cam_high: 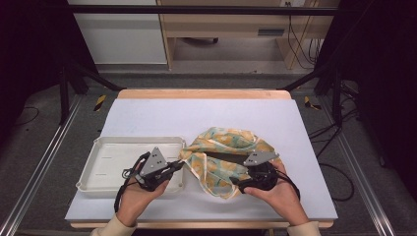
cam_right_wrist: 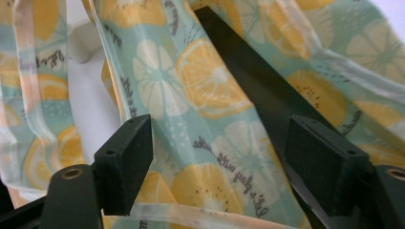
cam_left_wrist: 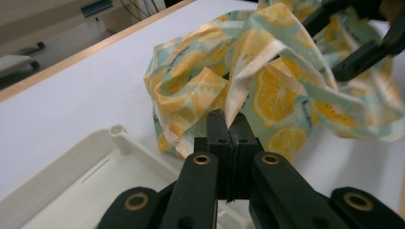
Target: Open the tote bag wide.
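We count one lemon-print cloth (cam_high: 223,155), one white tray (cam_high: 105,164), two grippers, left gripper (cam_high: 176,165) and right gripper (cam_high: 242,183), on one tabletop (cam_high: 162,118).

The lemon-print cloth (cam_high: 223,155) lies crumpled on the white table, teal and yellow, one edge lifted leftward.

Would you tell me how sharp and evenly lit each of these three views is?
High view: table bright, surroundings dark, detail soft. Left gripper view: jaws and cloth fairly sharp, tray softer, the background blurred. Right gripper view: cloth print readable, near pads slightly soft, white glare at top right.
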{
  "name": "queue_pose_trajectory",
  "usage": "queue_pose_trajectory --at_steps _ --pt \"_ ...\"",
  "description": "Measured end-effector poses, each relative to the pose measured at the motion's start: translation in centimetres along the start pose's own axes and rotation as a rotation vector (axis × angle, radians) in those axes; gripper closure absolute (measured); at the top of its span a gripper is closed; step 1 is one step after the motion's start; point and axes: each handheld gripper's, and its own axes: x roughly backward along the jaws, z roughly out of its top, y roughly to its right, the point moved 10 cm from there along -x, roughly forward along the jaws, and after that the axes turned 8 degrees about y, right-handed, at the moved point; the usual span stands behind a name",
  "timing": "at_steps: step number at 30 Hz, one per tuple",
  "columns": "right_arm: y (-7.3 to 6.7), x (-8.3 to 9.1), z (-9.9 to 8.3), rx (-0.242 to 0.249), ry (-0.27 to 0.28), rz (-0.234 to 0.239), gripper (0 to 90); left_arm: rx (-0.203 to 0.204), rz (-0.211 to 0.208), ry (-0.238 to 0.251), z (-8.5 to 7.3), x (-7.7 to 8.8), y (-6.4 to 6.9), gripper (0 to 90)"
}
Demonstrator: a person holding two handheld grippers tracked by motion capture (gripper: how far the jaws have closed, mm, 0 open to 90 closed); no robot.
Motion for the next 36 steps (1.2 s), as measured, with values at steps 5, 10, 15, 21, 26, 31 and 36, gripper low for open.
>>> queue_pose_trajectory --at_steps 5,10,15,21,26,31,36 --pt "-0.6 -0.1 -0.5 0.027 -0.010 0.014 45.2 0.015 -0.013 0.015 0.4 0.4 0.3 90.0" --pt "-1.0 0.1 -0.2 0.060 0.002 0.017 73.3 0.027 -0.022 0.014 0.5 0.6 0.3 90.0" --pt "-1.3 0.3 -0.1 0.075 0.011 0.017 88.4 0.047 -0.042 -0.023 -0.4 0.3 0.3 90.0" --pt "-1.0 1.0 -0.1 0.068 0.040 -0.006 89.8 0.031 -0.047 -0.081 -1.9 0.0 0.8 89.1" --pt "-0.9 1.6 -0.7 0.061 0.063 -0.030 89.8 0.019 -0.001 -0.078 -2.1 0.0 0.2 76.4" --pt "0.1 1.8 -1.2 0.016 0.088 -0.065 89.9 0.033 0.040 -0.062 -1.9 0.5 -1.1 64.5" --pt "-0.3 1.9 -1.5 0.021 0.102 -0.056 89.8 0.036 0.078 -0.060 -1.9 1.0 -2.6 63.1"
